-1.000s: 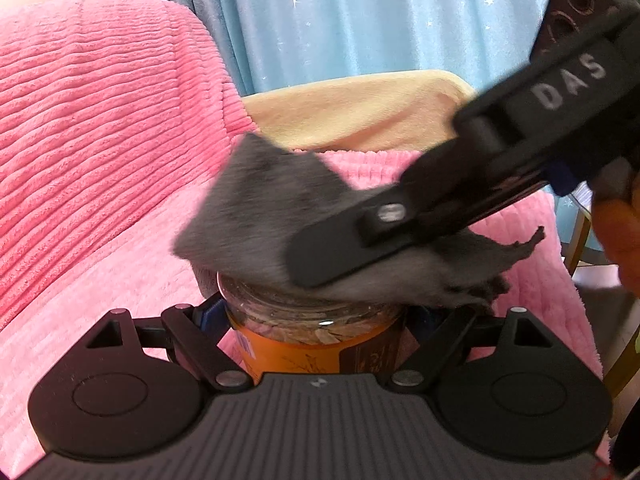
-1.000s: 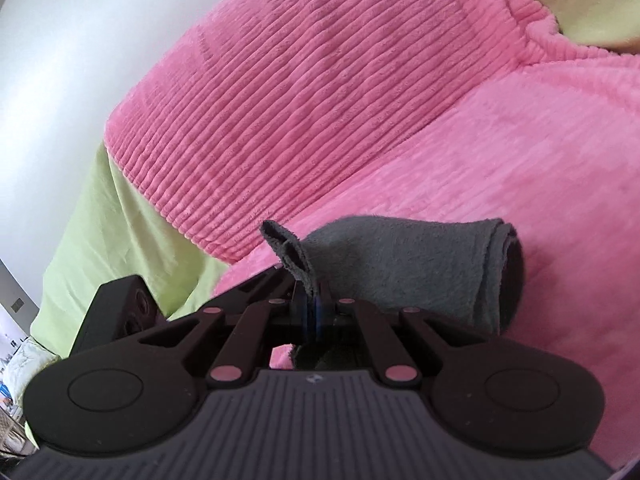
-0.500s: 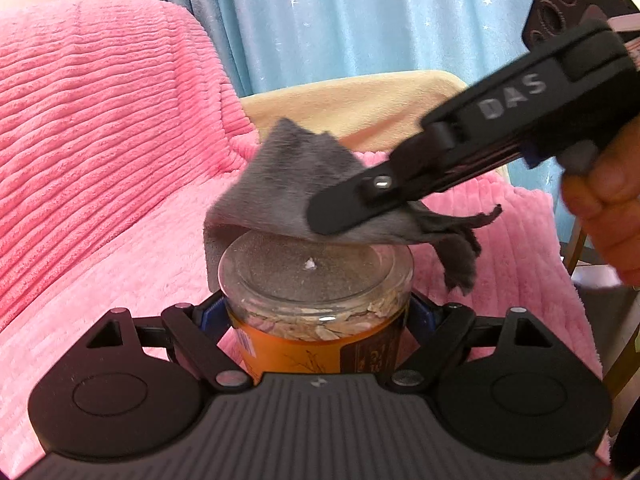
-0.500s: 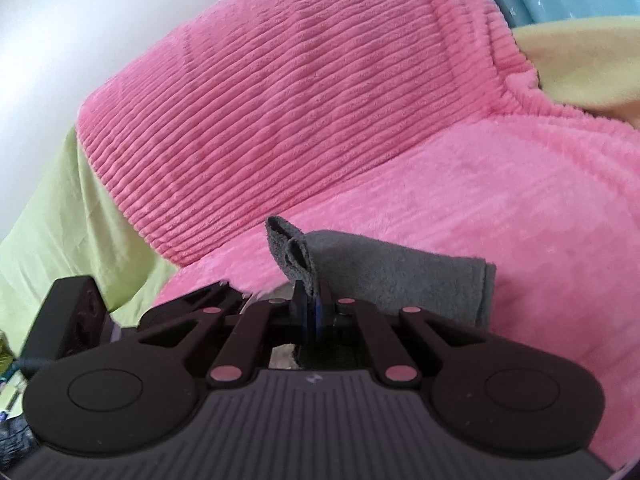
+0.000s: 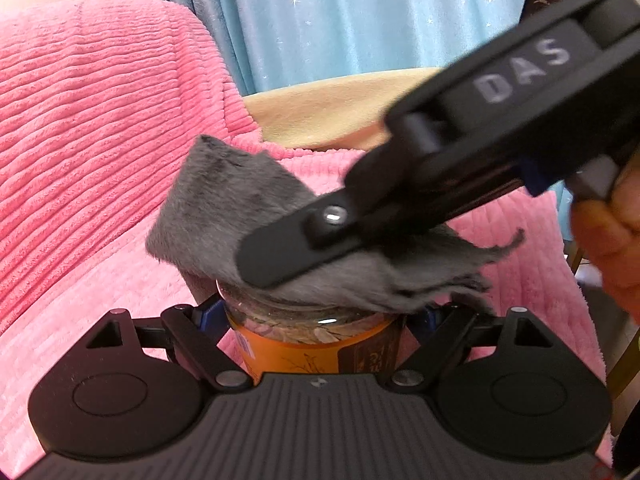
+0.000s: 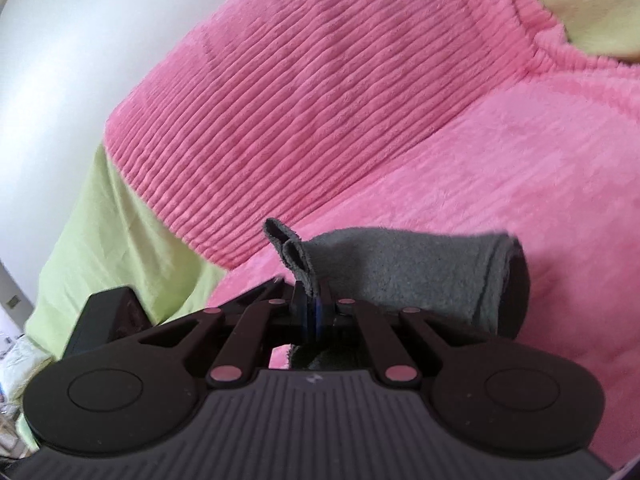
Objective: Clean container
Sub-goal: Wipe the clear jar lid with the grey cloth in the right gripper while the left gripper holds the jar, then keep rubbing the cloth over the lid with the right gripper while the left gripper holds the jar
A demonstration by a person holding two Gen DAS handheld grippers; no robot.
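Left wrist view. The left hand-held gripper is clasping a container, a clear jar with an orange and dark brown label whose print is too small to read. Its two fingers are pressing against the jar's sides, holding it upright just ahead of the camera and above a pink ribbed blanket. The right hand-held gripper is reaching in from the upper right, sloping down to the left, with a person's hand wrapped around its grip at the right edge. White letters reading "DAS" are showing on its black body. It is pinching a grey cloth, which is lying across the jar's clear lid and hiding most of it. A blue curtain with small white stars is hanging behind, above a beige cushion.

Right wrist view. The right hand-held gripper is clenched on the grey cloth, its jaws meeting on a folded edge. The cloth is bulging to the right over the pink ribbed blanket. A light green sheet is lying at the left.
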